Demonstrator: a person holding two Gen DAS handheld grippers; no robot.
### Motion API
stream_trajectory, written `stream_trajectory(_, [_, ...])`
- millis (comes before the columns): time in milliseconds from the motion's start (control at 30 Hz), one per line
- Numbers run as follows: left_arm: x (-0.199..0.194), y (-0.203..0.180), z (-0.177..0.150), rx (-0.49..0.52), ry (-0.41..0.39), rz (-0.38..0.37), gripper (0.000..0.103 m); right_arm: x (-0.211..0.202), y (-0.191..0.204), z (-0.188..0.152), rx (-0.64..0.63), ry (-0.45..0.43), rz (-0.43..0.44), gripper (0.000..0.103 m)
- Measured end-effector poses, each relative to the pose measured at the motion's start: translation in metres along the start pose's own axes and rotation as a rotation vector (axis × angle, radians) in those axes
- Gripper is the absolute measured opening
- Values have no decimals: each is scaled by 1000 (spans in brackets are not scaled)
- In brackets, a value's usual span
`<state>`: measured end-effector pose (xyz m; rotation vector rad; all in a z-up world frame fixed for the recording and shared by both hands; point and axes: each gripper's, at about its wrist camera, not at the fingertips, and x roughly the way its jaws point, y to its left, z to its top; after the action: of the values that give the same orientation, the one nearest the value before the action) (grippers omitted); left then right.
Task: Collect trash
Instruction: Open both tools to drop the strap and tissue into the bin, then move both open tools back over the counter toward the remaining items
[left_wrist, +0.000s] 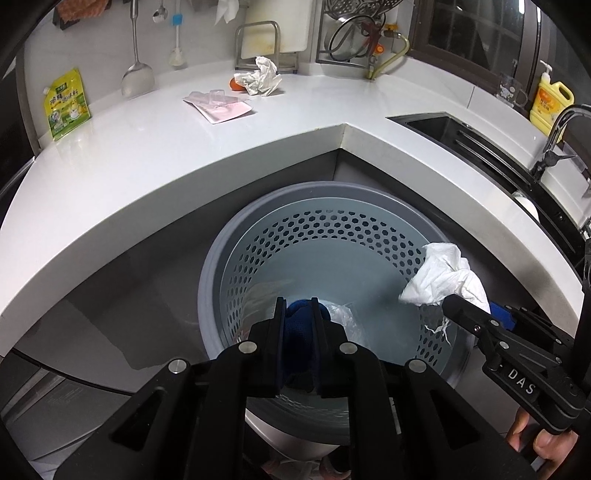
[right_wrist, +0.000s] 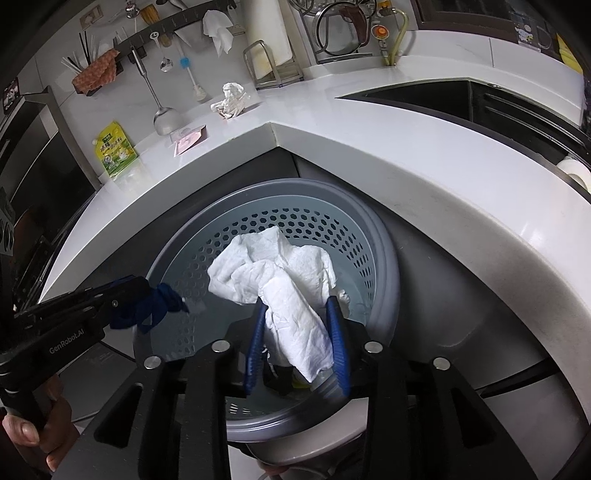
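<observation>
we hold our left gripper (left_wrist: 298, 306) clamped on a dark blue cloth (right_wrist: 155, 308), our right gripper (right_wrist: 297, 306) clamped on a white paper towel (right_wrist: 273, 273), both over the grey perforated bin (left_wrist: 210, 266) at frame centre

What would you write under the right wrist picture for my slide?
Right claw holds a crumpled white paper towel over the grey holey bin, while the left claw brings a dark blue rag.

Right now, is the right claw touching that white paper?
Touching. The right wrist view shows the right claw pinching the paper between its blue fingers.
</observation>
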<state>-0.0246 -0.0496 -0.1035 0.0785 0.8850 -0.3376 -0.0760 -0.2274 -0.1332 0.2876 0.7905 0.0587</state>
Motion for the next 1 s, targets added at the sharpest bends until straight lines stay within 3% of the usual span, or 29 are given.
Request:
stream_trajectory(100, [0,1,0,-2,0,2,18,-3,-2,0,10,-17,-9,44])
stream_trajectory(200, [-1,3,0,-8,-6,7,38,-5,-4,0,18,-31,-12,52])
stream_trajectory(267, [-4,4,0,-18,-20,11,59,-6,-4,0,19,-32,-12,54])
stream_trajectory(300, [-6,5,0,-22,-31,12,61,-6,-4,1,19,-32,-14,56])
stream_trajectory(600, [-7,8,0,-28,-32,13,65,-8,-4,1,19,-44,-17,60])
stream_trajectory(1000, [-20,15,4,-54,-78,19,78,-16,-6,2,23,-69,-21,65])
